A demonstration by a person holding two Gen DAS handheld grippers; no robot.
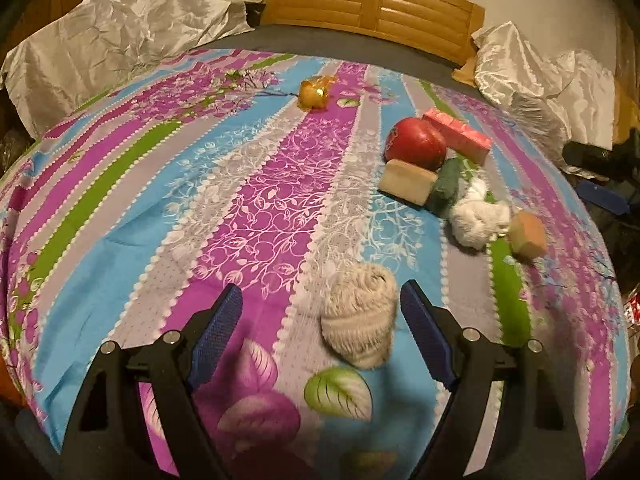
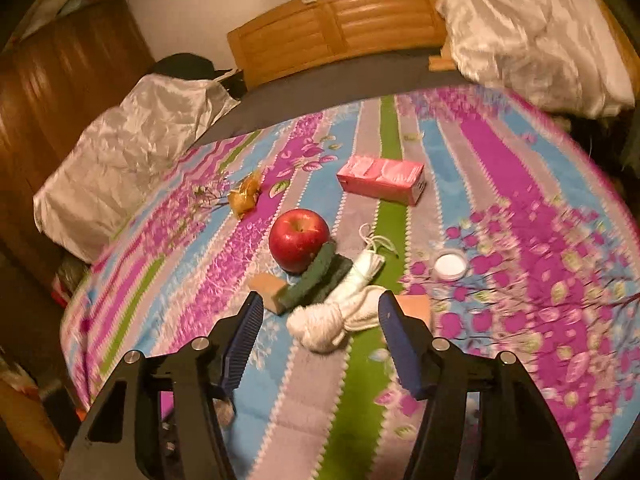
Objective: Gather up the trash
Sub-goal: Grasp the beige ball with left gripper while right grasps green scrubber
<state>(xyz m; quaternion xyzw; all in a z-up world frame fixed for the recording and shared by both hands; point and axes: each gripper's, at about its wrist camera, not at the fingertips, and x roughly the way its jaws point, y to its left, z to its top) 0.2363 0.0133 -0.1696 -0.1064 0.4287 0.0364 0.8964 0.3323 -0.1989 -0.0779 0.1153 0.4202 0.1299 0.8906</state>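
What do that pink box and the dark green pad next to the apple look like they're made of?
The pink box looks like glossy printed cardboard: flat faces, crisp edges, a slight sheen. The dark green pad looks like a coarse fibrous scouring pad: matte, fuzzy, bending over the tan block; hard to be sure.

A wooden headboard (image 1: 372, 4) and satin-covered pillows (image 1: 120, 36) behind the striped bedspread (image 1: 256, 208).
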